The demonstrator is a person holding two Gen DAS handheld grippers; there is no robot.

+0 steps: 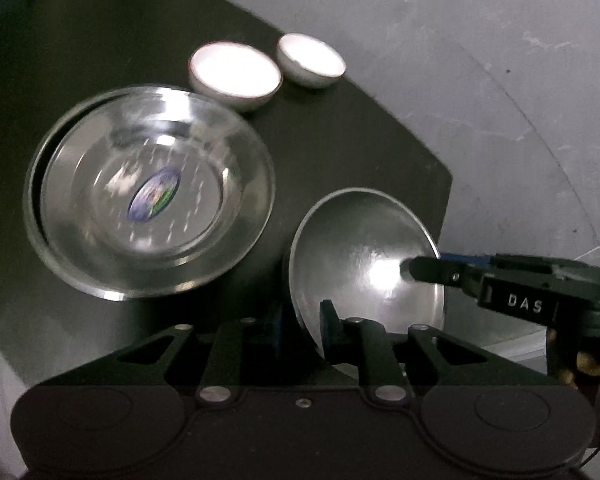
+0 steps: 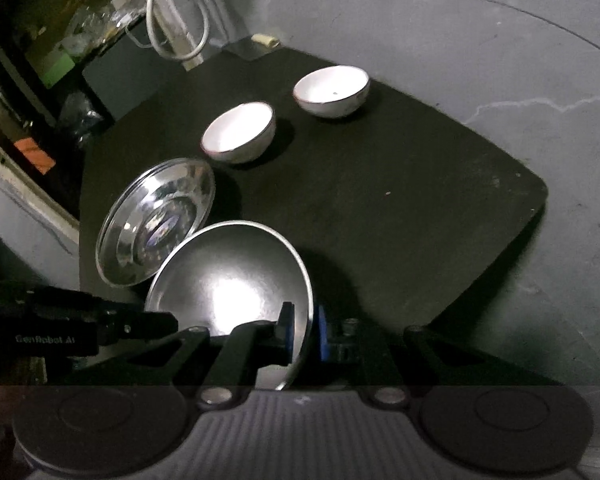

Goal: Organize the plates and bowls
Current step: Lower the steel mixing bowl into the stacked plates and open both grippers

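**Worktop** (image 2: 420, 208): dark, matte, roughly square board on a grey floor; carries all the tableware.

**Item 1.** Shallow round plate of plain brushed steel (image 2: 236, 280). Held tilted on edge above the near side of the worktop, just beside Item 2. The left gripper (image 1: 300, 320) is pinched narrowly on its near rim, one blue-padded finger either side. The right gripper (image 2: 304, 332) is clamped narrowly on the opposite rim in the same way. Not yet set down.

**Item 2.** Stack of shiny round steel plates (image 1: 152, 192), the upper one bearing a blue-and-green oval sticker. It sits slightly off-centre in the one beneath. Resting on the worktop's left part.

**Item 3.** Two small white ceramic bowls with thin dark rims, the nearer (image 2: 240, 132) and the farther (image 2: 332, 90). They stand upright and apart at the far side, not nested.

**Status, as judged.** Plate stacking appears under way, with Item 1 likely bound for the stack. The bowls remain to be nested or grouped.
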